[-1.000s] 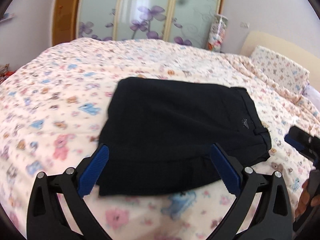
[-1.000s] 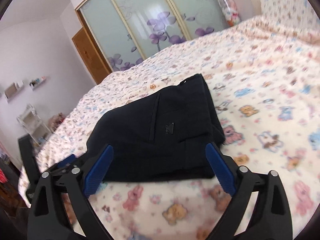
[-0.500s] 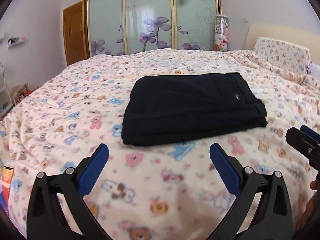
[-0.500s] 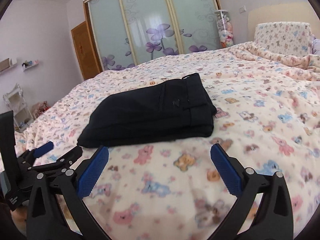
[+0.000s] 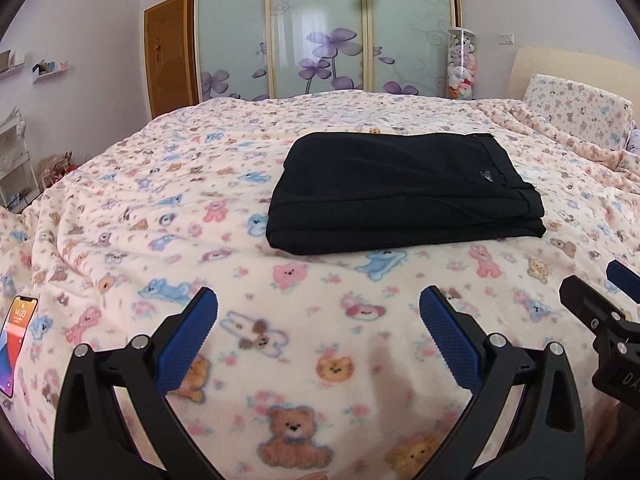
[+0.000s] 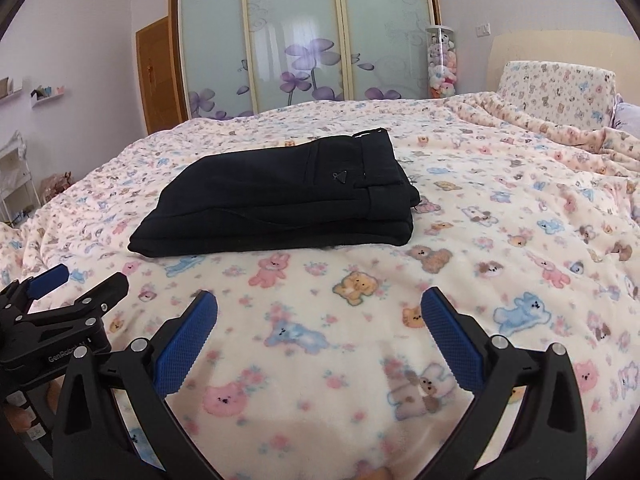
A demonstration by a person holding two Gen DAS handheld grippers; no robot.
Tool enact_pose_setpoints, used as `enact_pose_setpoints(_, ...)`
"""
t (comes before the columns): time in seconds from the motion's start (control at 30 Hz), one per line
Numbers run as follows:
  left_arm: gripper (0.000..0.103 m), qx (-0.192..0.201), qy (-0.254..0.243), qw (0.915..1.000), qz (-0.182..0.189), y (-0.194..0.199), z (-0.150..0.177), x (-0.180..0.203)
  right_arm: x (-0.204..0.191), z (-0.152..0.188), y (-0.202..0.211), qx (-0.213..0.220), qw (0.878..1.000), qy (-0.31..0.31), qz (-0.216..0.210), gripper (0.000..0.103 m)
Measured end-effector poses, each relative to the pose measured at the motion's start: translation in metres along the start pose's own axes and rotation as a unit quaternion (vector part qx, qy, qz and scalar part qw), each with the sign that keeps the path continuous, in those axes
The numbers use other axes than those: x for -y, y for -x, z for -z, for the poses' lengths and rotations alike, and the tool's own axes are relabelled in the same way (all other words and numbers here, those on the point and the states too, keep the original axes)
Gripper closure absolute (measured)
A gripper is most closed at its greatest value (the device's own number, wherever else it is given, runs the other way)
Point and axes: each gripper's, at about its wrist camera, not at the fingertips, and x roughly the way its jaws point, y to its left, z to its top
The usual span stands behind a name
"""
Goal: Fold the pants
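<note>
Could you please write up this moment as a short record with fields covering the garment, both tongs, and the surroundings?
garment: black fabric pants, folded into a flat stack, waistband end towards the pillow
surface: pink fleece blanket with a bear print covering the bed
left tongs: open, empty, apart from the pants
right tongs: open, empty, apart from the pants
other item: lit smartphone at the blanket's left edge
background: frosted glass wardrobe doors with purple flowers
task state: folding looks finished
</note>
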Motion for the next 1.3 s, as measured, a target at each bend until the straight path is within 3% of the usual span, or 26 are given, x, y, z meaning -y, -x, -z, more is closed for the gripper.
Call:
enact_pose_setpoints(0.27,0.002,-0.008,-0.014,0.9997,-0.019,-0.002,0.004,0.004,-0.002,0.002,-0.003,-0.002,1.0,0.006,0.013,0.001)
enact_pose_setpoints(0.67,0.002,-0.015,-0.008,0.9998,-0.009,-0.005,0.004,0.001,0.003,0.0,0.001,0.013,0.998,0.007,0.053,0.001)
enact_pose_setpoints(1.3,0.002,-0.012,0.003,0.9999,-0.003,-0.004,0.003,-0.005,-0.006,0.001,-0.001,0.011,0.999,0.029,0.035,0.001)
